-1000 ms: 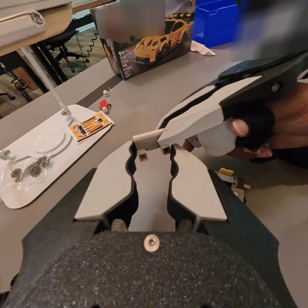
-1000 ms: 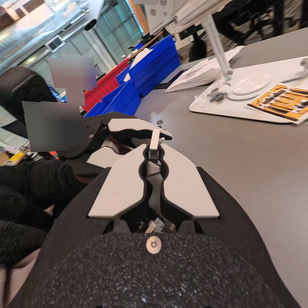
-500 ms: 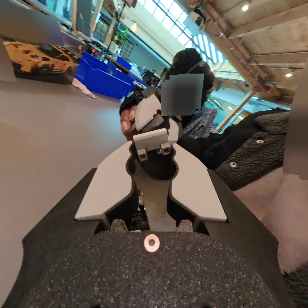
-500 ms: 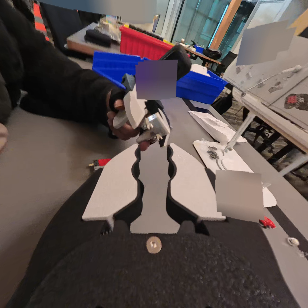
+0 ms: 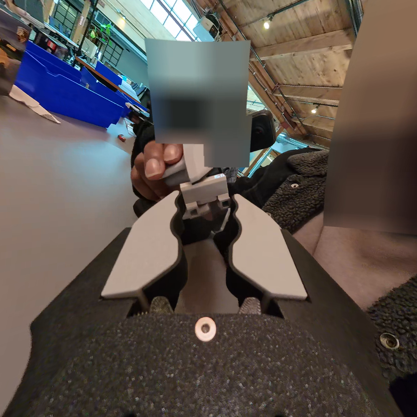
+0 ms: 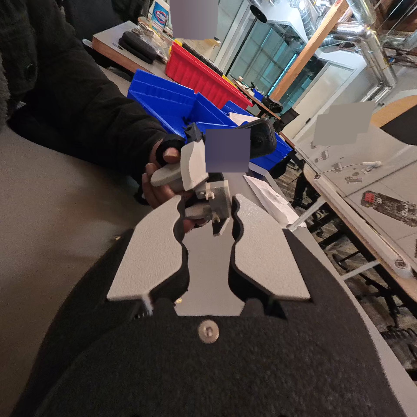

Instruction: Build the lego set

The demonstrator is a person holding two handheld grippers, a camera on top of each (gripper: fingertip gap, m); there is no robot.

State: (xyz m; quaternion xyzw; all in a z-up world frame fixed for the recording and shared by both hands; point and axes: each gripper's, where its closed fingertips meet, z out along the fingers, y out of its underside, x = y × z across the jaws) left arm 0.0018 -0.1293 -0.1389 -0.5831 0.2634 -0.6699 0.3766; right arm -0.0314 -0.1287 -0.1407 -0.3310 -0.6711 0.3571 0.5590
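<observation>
A small grey lego assembly [image 5: 203, 191] is held up in the air between my two grippers. My left gripper [image 5: 206, 203] is shut on it across its width. In the right wrist view the left gripper [image 6: 206, 196] pinches the assembly [image 6: 220, 196] from the left, with small clips showing on the piece. My right gripper [image 6: 206, 209] is open, its fingertips either side of the assembly with a gap on both sides. In the left wrist view the right gripper [image 5: 180, 171] sits just behind the assembly's top, held by a hand.
The grey table [image 5: 56, 180] lies below, with blue bins [image 5: 67, 94] at its far edge and a small red piece [image 5: 121, 138] near them. A red bin [image 6: 198, 74], a paper sheet [image 6: 270, 203] and a neighbouring white table [image 6: 361, 180] with small parts are to the right. Both grippers' tips are close together, under 4 cm apart.
One second ago both grippers were low over the table and the right was shut on the grey piece. The right has let go; both have lifted and tilted up, and the right has moved closer.
</observation>
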